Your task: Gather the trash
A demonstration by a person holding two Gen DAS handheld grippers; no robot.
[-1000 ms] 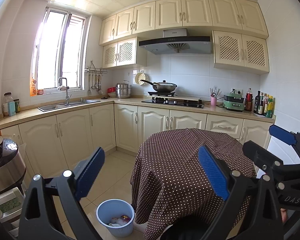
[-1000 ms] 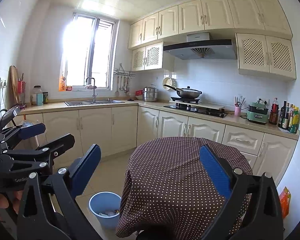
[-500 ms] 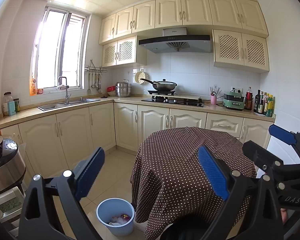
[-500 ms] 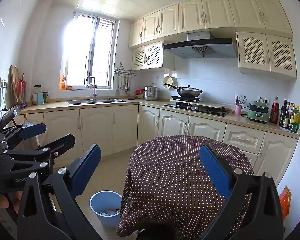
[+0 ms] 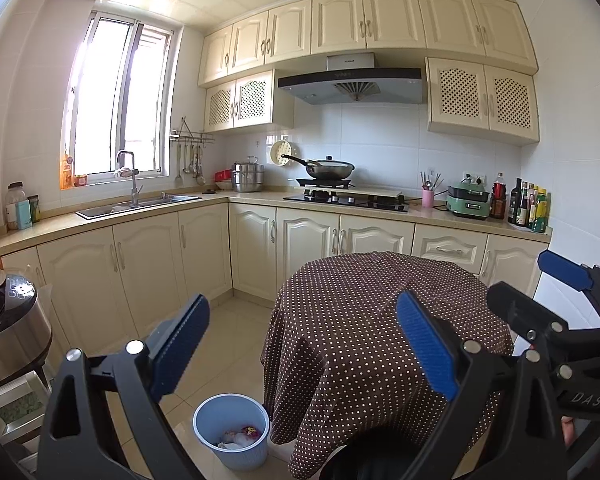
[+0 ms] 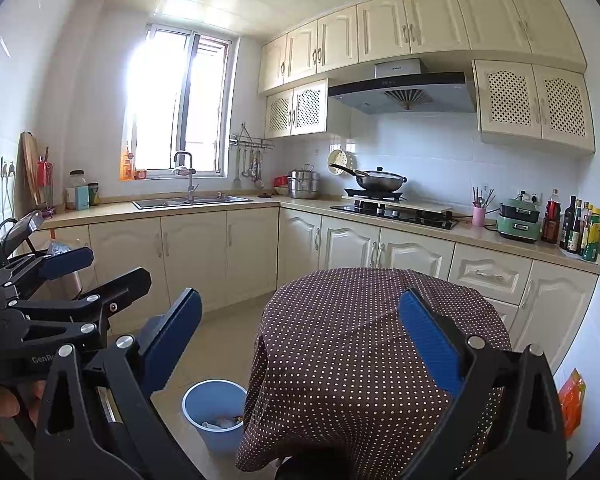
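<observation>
A: How far along are we with the trash?

B: By our reckoning, close to done. The round tabletop (image 5: 364,312) under its brown dotted cloth shows nothing lying on it, and we see no scraps on the floor (image 5: 236,332) near it either.

A: And our claws?

B: Both spread wide with nothing between the pads. The left claw (image 5: 300,352) hangs over the near left edge of the tabletop; the right claw (image 6: 300,352) is just beside it, over the near right.

A: Where is the trash, then?

B: In the blue bin (image 5: 231,432) on the floor, at the near left foot of the tabletop. We make out crumpled white bits and something reddish at the bottom (image 5: 238,437); it is far from full. In the right wrist view the cloth hides part of the bin (image 6: 212,412).

A: Anything left?

B: There is an orange packet (image 6: 571,402) low on the right; we cannot tell whether it counts as trash.
</observation>
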